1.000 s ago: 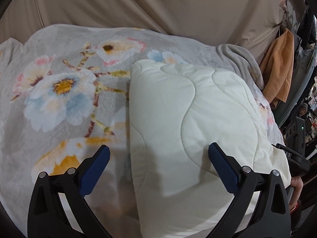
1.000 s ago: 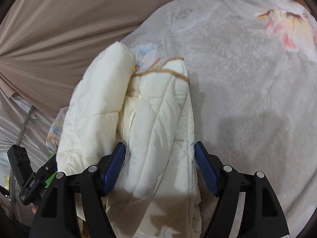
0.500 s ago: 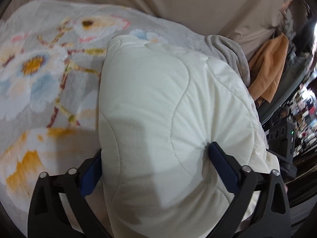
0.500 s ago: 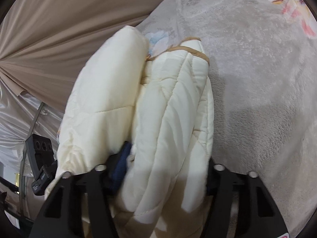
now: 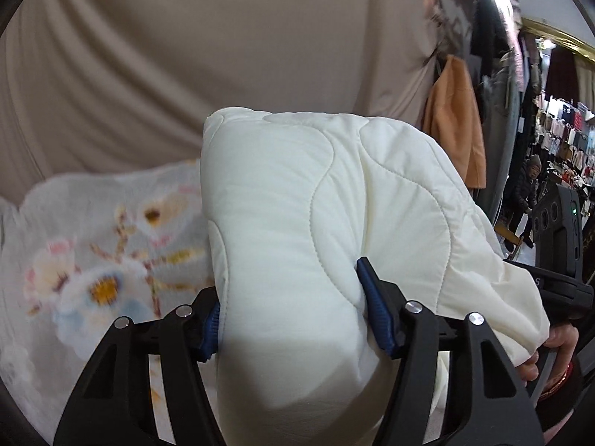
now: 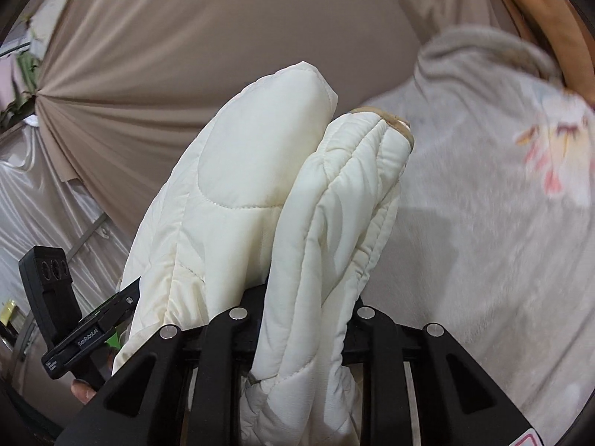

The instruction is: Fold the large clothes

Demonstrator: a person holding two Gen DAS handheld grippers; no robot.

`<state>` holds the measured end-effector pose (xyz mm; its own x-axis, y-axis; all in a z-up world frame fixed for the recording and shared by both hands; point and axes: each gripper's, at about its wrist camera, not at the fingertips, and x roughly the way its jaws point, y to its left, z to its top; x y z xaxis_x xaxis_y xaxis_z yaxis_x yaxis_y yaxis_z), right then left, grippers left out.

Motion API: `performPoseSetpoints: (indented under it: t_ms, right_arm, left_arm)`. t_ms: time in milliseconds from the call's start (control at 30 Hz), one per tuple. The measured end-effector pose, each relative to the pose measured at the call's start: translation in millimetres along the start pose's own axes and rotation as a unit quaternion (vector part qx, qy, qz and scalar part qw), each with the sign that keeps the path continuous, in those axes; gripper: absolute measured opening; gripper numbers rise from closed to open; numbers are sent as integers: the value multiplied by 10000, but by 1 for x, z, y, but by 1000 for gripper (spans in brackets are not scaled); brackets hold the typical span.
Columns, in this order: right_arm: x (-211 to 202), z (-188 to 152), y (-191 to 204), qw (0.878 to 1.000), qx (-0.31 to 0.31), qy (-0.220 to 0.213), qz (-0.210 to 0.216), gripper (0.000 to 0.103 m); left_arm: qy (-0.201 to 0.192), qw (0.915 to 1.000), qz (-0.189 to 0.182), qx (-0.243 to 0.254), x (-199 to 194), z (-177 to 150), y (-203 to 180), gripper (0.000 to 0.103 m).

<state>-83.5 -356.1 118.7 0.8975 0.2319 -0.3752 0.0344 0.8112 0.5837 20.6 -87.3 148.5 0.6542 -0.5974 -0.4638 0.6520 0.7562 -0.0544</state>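
Note:
A thick cream quilted garment (image 5: 297, 186), folded into a bundle, hangs lifted above the floral blanket (image 5: 93, 260). My left gripper (image 5: 290, 297) grips one end; its jaws are still closing and the blue pads dent the padding from both sides. In the right wrist view the garment (image 6: 241, 171) shows as two padded rolls standing up. My right gripper (image 6: 306, 297) pinches the nearer roll, jaws still closing, and the fabric hides its pads. Each view shows the other gripper's black body beside the bundle.
A beige curtain (image 5: 223, 37) hangs right behind the blanket-covered surface (image 6: 483, 223). An orange cloth (image 5: 453, 122) hangs at the right. Beyond it is a shop aisle with a person (image 5: 528, 193) standing. A hand (image 5: 557, 338) holds the right gripper's handle.
Both grippers went from open around the folded garment to clamped on it. The bundle has risen off the blanket, and both views have tipped up toward the curtain.

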Motion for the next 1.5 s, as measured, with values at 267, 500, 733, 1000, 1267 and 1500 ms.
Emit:
performPoseSetpoints:
  t_ms: [267, 500, 733, 1000, 1267, 1500]
  right_arm:
    - [-18, 31, 77, 9958, -609, -648, 197, 23]
    - [13, 47, 135, 9919, -898, -699, 564, 23]
    - [97, 44, 165, 9905, -904, -355, 974, 24]
    - [248, 6, 131, 9948, -448, 633, 654, 29]
    - [295, -41, 51, 9910, 312, 1239, 398, 50]
    - [201, -22, 107, 9957, -538, 561, 499, 52]
  left_arm:
    - [-902, 9952, 249, 272, -69, 34, 17, 61]
    - [-1419, 9878, 589, 263, -110, 44, 65, 61]
    - [-1493, 9846, 906, 97, -103, 37, 139, 62]
    - [-529, 9914, 1076, -520, 6, -14, 236, 63]
    - [152, 9848, 1216, -1232, 67, -81, 279, 77]
    - [110, 9833, 1618, -829, 19, -48, 239, 82]
